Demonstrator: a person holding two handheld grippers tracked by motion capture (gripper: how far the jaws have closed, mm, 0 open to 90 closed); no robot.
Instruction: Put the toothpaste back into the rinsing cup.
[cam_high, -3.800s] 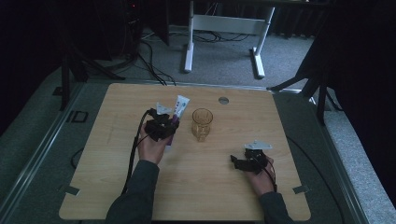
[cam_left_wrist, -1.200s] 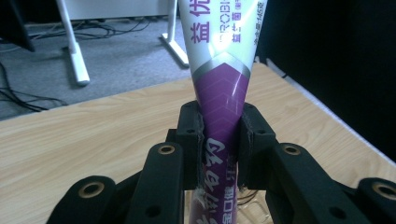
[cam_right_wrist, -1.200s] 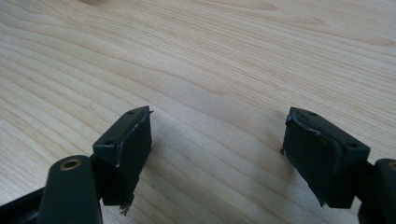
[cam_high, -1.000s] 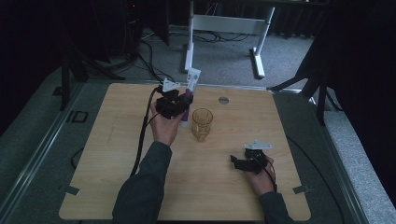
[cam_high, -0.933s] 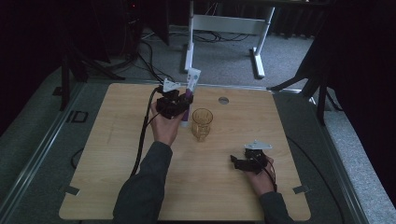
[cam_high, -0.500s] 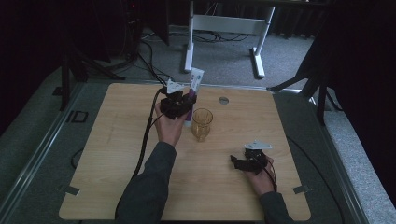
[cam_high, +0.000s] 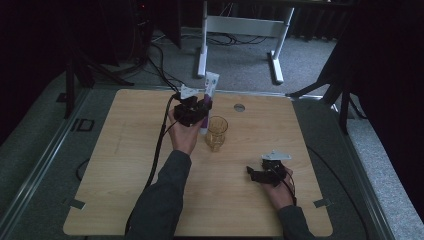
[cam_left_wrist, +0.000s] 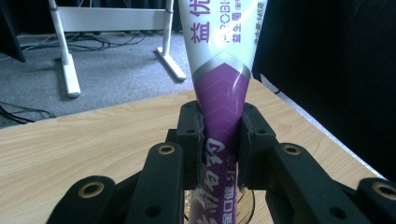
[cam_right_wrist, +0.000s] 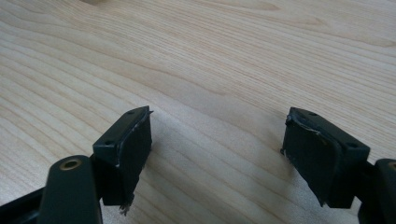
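I see a light wooden worktop (cam_high: 125, 165) from above, with my two forearms coming in from its near edge. My left gripper (cam_left_wrist: 219, 135) is raised near the middle of the far edge, and its black jaws pinch a purple and white toothpaste tube (cam_left_wrist: 219, 88) from both sides, the pads pressed against the purple part. The tube stands nearly upright, its broad white crimped end with purple lettering pointing up and its lower end pointing down. In the high view the tube (cam_high: 210, 92) is just beside a clear amber drinking glass (cam_high: 216, 133), which stands upright on the worktop near its centre, a little toward the far edge. I cannot tell whether tube and glass touch. My right gripper (cam_right_wrist: 217, 149) sits low near the near right corner, well apart from the glass; its jaws are spread wide with bare wood grain between them, gripping nothing. A small round grey disc (cam_high: 239, 107) lies by the far edge.
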